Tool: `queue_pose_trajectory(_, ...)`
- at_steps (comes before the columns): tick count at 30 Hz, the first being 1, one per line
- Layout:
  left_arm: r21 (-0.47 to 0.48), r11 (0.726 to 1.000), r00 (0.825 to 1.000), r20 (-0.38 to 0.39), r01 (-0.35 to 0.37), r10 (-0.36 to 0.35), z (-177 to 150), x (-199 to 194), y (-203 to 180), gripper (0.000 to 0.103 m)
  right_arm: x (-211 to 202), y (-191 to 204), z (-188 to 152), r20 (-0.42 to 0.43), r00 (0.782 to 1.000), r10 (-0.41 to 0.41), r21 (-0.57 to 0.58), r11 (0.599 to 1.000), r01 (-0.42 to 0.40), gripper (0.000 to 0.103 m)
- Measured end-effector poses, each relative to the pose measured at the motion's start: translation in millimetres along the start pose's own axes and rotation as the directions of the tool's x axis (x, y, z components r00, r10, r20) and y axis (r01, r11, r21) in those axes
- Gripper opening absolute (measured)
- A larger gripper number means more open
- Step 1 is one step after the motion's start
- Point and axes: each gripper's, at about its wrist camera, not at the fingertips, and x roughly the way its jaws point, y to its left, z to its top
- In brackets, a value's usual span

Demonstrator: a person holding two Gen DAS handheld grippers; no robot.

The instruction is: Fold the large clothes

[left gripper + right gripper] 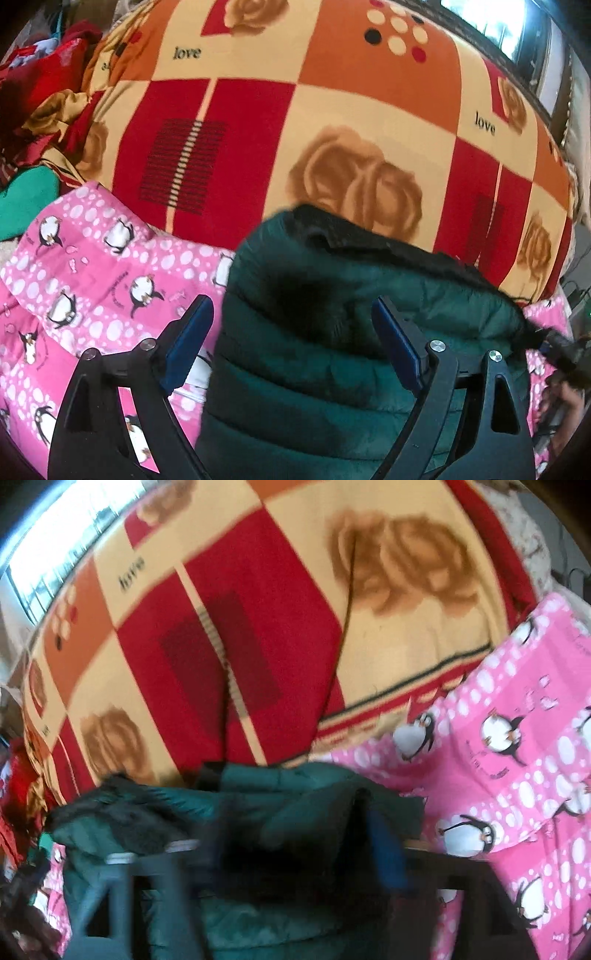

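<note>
Both grippers, left (291, 332) and right (295, 845), hang released over the folded jacket (332, 369), lower centre, freeing it.

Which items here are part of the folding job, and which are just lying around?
In play:
- dark green puffer jacket, lying bunched under both grippers
- left gripper, jaws open above the jacket
- right gripper, blurred, jaws apart

Lying about:
- pink penguin-print quilt under the jacket
- red and orange rose-print blanket behind
- red clothes heap, far left
- teal cloth
</note>
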Motion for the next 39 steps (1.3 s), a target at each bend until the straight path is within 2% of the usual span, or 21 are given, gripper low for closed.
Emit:
queue_pose_trajectory(2, 0.001, 1.000, 1.000, -0.025, -0.001, 0.001, -4.0, 9.7, -4.0, 0.087, -17.1, 5.5, 0.3, 0.058, 0.998, -0.001, -0.021, 1.000, 0.002, 0.089)
queue_pose_trajectory(5, 0.005, 1.000, 0.999, -0.046, -0.014, 0.014, -5.3, 21.6, -10.8, 0.087, -26.0, 20.5, -1.1, 0.063, 0.997, 0.045, -0.076, 0.996, -0.040, 0.089)
queue_pose_trajectory(7, 0.009, 1.000, 0.998, -0.050, -0.026, 0.027, -4.3, 27.1, -14.0, 0.087, -17.8, 40.0, -3.6, 0.028, 0.997, 0.069, -0.152, 0.986, -0.064, 0.089)
queue_pose_trajectory(10, 0.010, 0.998, 0.997, -0.060, -0.055, 0.056, -0.4, 37.9, -18.4, 0.087, 10.0, 71.0, -9.7, -0.039, 0.997, 0.062, -0.256, 0.964, -0.070, 0.089)
queue_pose_trajectory(14, 0.032, 0.994, 0.989, -0.104, -0.100, 0.103, 3.3, 57.7, -17.6, 0.088, 49.0, 93.0, -17.2, -0.095, 0.995, -0.015, -0.342, 0.939, -0.018, 0.089)
queue_pose_trajectory(18, 0.030, 0.993, 0.988, -0.107, -0.113, 0.116, 2.7, 72.1, -12.3, 0.092, 88.4, 90.6, -23.0, -0.164, 0.984, -0.072, -0.340, 0.941, 0.012, 0.090)
queue_pose_trajectory(24, 0.026, 0.993, 0.988, -0.091, -0.119, 0.121, -3.3, 82.1, -10.0, 0.095, 101.5, 91.8, -29.3, -0.153, 0.984, -0.092, -0.349, 0.936, 0.033, 0.092)
queue_pose_trajectory(29, 0.031, 0.992, 0.987, -0.098, -0.124, 0.126, 2.4, 70.8, -14.8, 0.095, 95.1, 100.9, -25.9, -0.170, 0.980, -0.100, -0.359, 0.933, 0.032, 0.091)
queue_pose_trajectory(32, 0.016, 0.995, 0.993, -0.063, -0.103, 0.104, 12.5, 60.7, -14.5, 0.094, 79.3, 108.1, -20.1, -0.150, 0.987, -0.062, -0.345, 0.939, 0.006, 0.091)
queue_pose_trajectory(34, 0.018, 0.993, 0.990, -0.075, -0.117, 0.118, 19.1, 62.9, -17.1, 0.095, 69.2, 104.8, -18.7, -0.132, 0.990, -0.049, -0.333, 0.943, 0.003, 0.091)
queue_pose_trajectory(39, 0.039, 0.985, 0.978, -0.118, -0.170, 0.173, 28.0, 83.4, -21.0, 0.095, 66.8, 94.1, -5.9, -0.088, 0.989, -0.118, -0.306, 0.948, 0.086, 0.091)
